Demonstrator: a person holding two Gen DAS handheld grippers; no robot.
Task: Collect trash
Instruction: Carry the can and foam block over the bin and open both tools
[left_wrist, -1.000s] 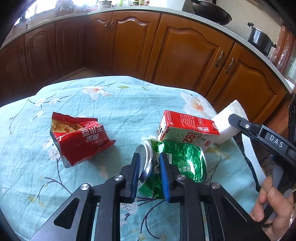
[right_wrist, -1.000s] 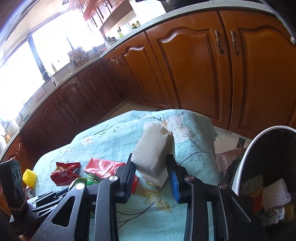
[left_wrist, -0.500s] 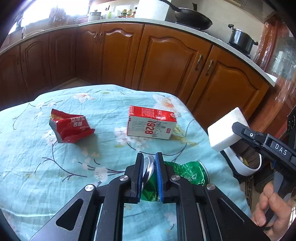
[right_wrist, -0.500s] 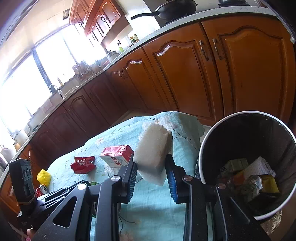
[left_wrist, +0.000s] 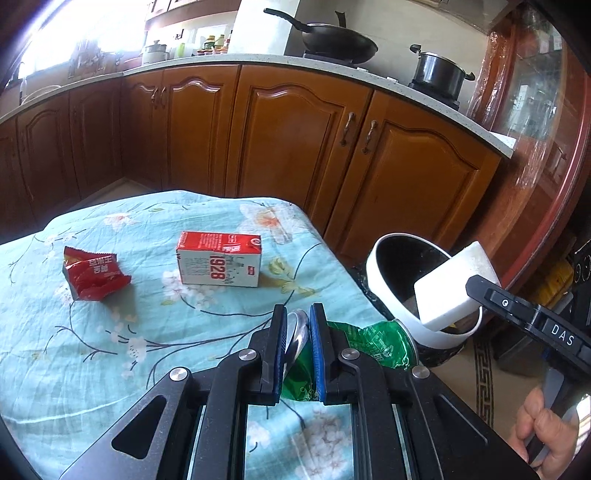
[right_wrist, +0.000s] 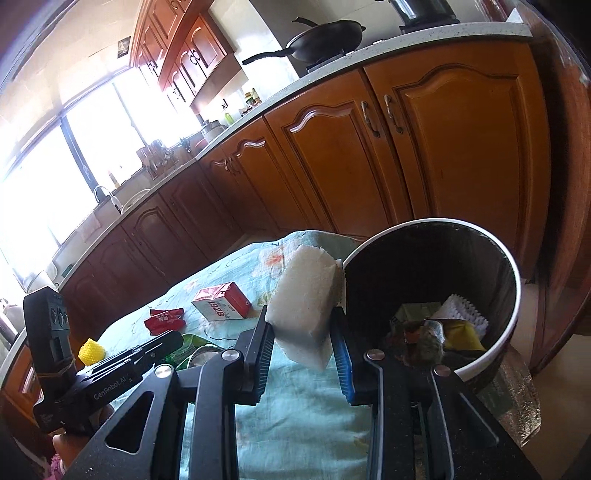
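Low in the frame's centre, my left gripper (left_wrist: 298, 325) pinches a crushed green can (left_wrist: 364, 341), its length running rightward toward the bin (left_wrist: 373, 273). At right, my right gripper (right_wrist: 303, 332) clamps a white foam block (right_wrist: 303, 306), tilted upright beside the bin's rim.

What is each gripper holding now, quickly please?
Left gripper: closed on the crushed green can.
Right gripper: closed on the white foam block, beside the trash bin.
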